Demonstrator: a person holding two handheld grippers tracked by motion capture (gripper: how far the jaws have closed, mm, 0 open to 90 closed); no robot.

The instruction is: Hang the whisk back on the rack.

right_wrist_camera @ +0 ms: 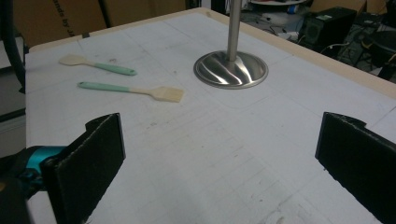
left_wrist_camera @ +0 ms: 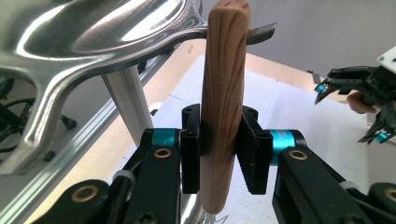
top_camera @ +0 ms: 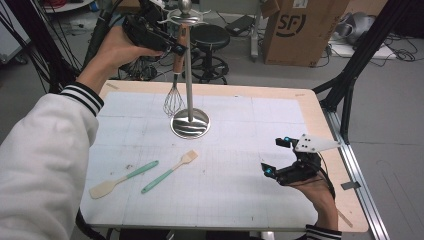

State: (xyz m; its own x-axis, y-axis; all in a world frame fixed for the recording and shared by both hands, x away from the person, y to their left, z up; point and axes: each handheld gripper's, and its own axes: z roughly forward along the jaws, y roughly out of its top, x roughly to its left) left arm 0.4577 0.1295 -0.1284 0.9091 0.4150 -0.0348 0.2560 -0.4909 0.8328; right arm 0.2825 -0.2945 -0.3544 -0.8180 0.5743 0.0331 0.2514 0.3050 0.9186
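While the left gripper (top_camera: 176,48) is raised beside the top of the steel stand (top_camera: 189,75), its jaws are clamped on the wooden handle of the whisk (top_camera: 176,82), both pads pressed against the grain in the left gripper view; the whisk hangs upright, its wire head just above the white mat (top_camera: 240,150) and just beside the stand's pole, its handle top near one of the hooked arms (left_wrist_camera: 93,32) of the stand; the right gripper (top_camera: 280,157) rests low near the right edge of the table (top_camera: 320,107), jaws spread wide with nothing between them; a spatula (top_camera: 122,179) and a pastry brush (top_camera: 169,172), both with mint-green handles, lie side by side near the front left, well apart from the round base
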